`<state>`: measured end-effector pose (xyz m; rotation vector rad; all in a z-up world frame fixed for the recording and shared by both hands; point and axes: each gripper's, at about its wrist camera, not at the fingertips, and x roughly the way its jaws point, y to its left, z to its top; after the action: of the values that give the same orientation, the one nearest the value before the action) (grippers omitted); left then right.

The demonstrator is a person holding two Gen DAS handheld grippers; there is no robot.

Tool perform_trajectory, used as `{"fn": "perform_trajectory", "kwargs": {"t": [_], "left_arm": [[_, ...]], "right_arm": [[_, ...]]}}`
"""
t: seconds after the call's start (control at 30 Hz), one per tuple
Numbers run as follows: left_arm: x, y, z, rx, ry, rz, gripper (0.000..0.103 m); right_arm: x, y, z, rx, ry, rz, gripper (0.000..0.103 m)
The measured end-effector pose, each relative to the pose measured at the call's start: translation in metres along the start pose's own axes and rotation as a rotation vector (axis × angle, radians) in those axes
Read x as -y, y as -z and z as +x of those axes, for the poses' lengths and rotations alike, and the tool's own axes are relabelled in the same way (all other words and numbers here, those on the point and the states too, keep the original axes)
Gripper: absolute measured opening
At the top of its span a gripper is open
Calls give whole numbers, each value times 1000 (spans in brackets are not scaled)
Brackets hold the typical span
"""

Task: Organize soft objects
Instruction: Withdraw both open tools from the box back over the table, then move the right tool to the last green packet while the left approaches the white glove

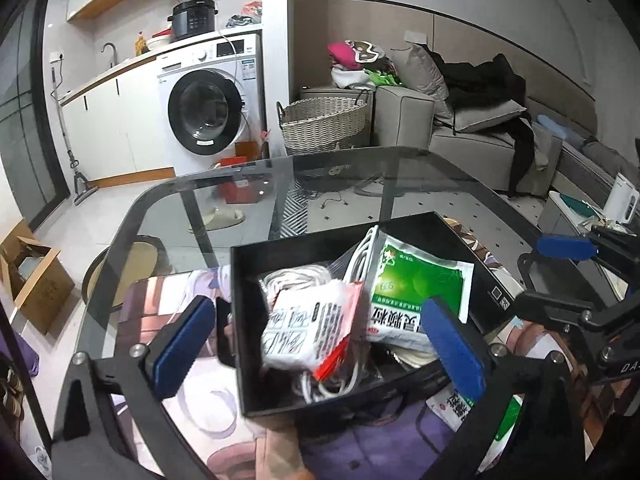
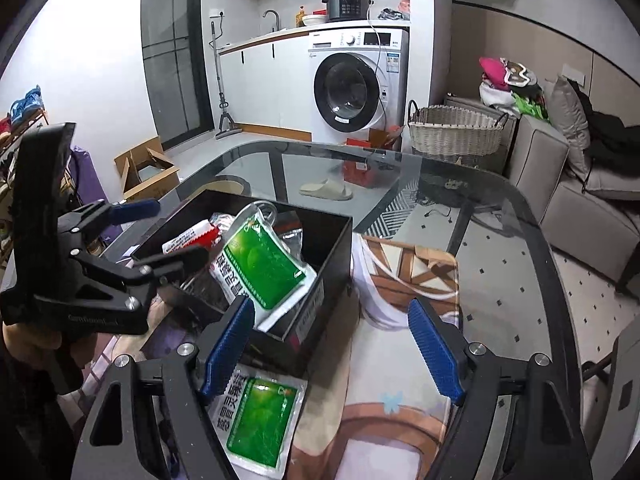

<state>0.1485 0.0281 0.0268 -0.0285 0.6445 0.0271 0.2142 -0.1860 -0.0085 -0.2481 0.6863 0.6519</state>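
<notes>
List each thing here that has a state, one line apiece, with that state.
left gripper: open, over the box
right gripper: open, holding nothing
black box: open-topped, partly filled
green packet in box: tilted, leaning over the box wall
green packet on table: lying flat, outside the box
red-and-white packet: in the box, tilted
washing machine: door shut

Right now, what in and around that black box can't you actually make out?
- Box bottom: both views, black box floor buried under packets and white cord.
- Red-and-white packet: left view, print blurred.
- Green packet on the table: right view, partly behind a finger; left view, cut off.
- Left gripper: open, empty.
</notes>
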Motion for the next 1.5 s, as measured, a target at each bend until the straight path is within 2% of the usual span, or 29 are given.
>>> {"fn": "perform_trajectory", "kwargs": {"t": [0.17,0.3,0.4,0.47,0.93,1.2,1.5], "left_arm": [[-13,7,-19,7,-19,-72,103],[-24,20,-34,-8,-36,-138,103],[-25,26,-45,8,-33,-144,103],[-25,31,-51,18,-34,-143,103],[-13,71,-66,-49,-46,-86,103],[-11,90,-71,-75,-11,-85,103],[-2,94,-73,-93,23,-48,103]], "right_arm": [[-3,12,1,-44,-51,41,103],[-13,22,-1,-55,-52,34,102],[-21,29,-6,-57,-49,21,102],[-24,32,-6,-64,-48,18,102],[-28,61,-9,-124,-52,29,102],[-25,75,-14,-148,-58,33,102],[-18,85,-13,-176,-80,47,102]]}}
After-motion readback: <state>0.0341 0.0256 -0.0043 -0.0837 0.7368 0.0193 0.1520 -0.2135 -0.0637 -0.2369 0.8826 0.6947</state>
